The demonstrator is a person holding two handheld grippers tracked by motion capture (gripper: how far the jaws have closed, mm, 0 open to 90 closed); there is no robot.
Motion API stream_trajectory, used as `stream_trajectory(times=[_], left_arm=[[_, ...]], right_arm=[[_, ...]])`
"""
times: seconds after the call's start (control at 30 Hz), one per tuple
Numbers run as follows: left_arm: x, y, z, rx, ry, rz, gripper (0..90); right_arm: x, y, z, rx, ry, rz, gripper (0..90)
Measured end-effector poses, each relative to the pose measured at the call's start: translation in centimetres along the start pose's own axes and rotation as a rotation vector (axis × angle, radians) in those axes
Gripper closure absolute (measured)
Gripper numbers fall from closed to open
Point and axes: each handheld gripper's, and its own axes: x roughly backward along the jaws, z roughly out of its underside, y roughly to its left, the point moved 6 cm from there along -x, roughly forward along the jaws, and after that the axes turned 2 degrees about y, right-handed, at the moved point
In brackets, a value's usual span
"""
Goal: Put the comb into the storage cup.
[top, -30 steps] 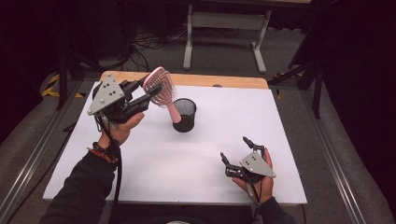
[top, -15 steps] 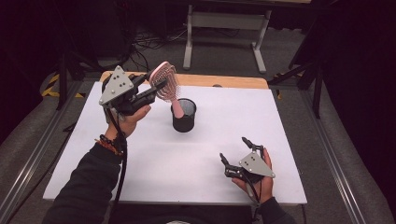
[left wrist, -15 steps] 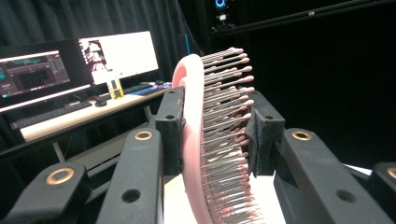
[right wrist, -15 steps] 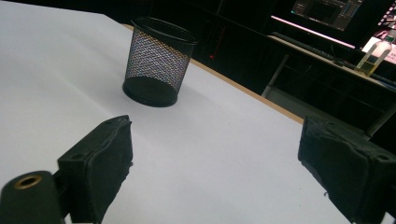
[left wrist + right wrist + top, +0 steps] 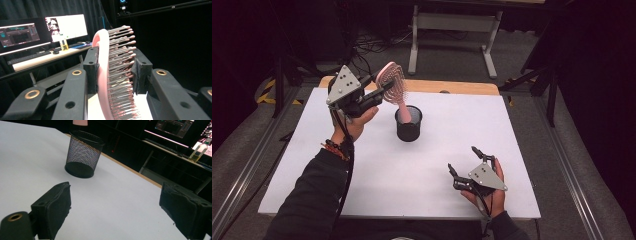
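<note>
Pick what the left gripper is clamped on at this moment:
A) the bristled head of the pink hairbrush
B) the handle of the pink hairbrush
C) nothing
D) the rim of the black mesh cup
A: the left gripper has one pad on the back and one on the bristles of the pink hairbrush; its handle points down toward the black mesh cup.

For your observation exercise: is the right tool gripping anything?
No: the right tool stands open over bare white table, nothing between its jaws.
</note>
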Motion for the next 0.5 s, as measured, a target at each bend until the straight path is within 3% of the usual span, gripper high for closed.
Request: stream_trajectory(times=[0.5], left_arm=[[-1.5,0.5,1.2,0.032,0.019,-0.004,64.5]], right_arm=[[-0.2,0.2,0.1,0.013,0.010,-0.015,11.0]])
